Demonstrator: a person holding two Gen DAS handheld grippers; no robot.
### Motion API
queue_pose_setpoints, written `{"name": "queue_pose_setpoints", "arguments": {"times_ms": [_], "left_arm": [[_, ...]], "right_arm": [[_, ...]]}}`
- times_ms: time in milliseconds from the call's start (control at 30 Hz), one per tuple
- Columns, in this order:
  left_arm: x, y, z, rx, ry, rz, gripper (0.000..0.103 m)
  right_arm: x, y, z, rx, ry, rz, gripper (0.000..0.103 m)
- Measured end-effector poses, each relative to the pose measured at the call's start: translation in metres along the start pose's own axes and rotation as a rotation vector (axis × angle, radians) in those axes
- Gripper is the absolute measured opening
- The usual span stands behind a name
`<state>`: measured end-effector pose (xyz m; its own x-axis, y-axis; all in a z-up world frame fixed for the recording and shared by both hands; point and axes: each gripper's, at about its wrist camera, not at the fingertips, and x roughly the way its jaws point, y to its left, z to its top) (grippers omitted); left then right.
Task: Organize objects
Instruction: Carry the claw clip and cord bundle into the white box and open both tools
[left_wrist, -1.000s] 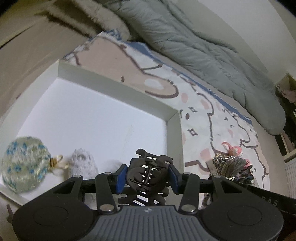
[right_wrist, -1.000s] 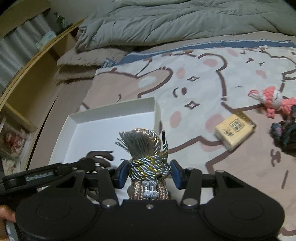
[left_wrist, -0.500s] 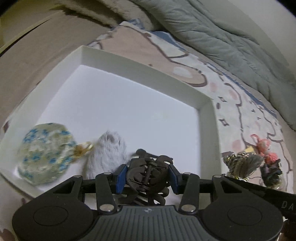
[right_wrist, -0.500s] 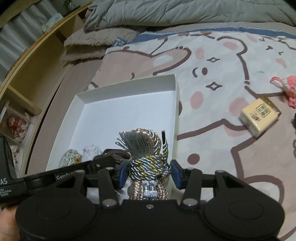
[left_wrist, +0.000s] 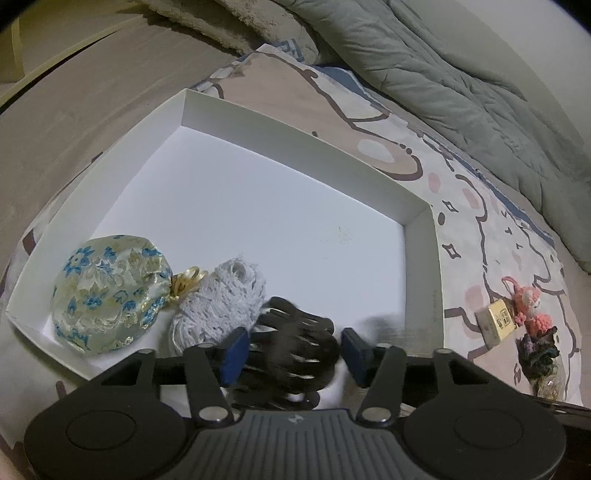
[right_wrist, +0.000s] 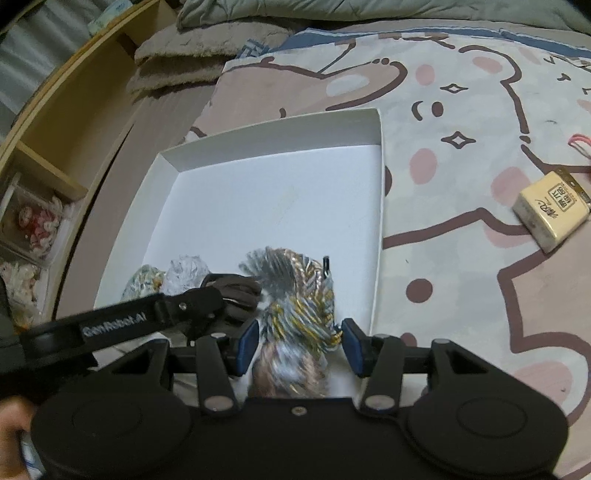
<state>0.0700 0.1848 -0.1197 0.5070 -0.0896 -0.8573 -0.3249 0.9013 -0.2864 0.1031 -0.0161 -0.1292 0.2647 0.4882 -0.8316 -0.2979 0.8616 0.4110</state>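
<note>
Left hand-held gripper (left_wrist: 291, 349) jaws just opened, releasing hair claw (left_wrist: 295, 343).

We note a matt white cardboard box (left_wrist: 295, 136), a glossy floral brocade pouch (left_wrist: 107, 291) (satin sheen) and a rough white crocheted bundle (left_wrist: 225, 295).

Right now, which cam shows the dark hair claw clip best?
Left wrist. The dark hair claw clip fills the gap between the left gripper's blue fingers, teeth visible, beside the white lace bundle. The right wrist view shows only a dark sliver of it, mostly hidden behind the left gripper's body.
</note>
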Motion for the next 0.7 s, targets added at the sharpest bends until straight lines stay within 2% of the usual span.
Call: {"name": "queue_pose_setpoints", "arguments": {"times_ms": [100,333,700], "left_arm": [[-0.004,-0.004,-0.001,0.025,-0.001,0.000,0.062],[-0.008,-0.009,-0.002,0.055,0.002,0.010,0.065],[-0.016,-0.012,-0.003,0.086,-0.014,0.040,0.069]], "right_arm": [[-0.004,-0.001,0.000,-0.008,0.000,-0.016,0.057],[-0.009,-0.005,0.000,-0.024,-0.009,-0.045,0.057],[-0.014,-0.004,-0.002,-0.038,-0.020,-0.040,0.058]]}}
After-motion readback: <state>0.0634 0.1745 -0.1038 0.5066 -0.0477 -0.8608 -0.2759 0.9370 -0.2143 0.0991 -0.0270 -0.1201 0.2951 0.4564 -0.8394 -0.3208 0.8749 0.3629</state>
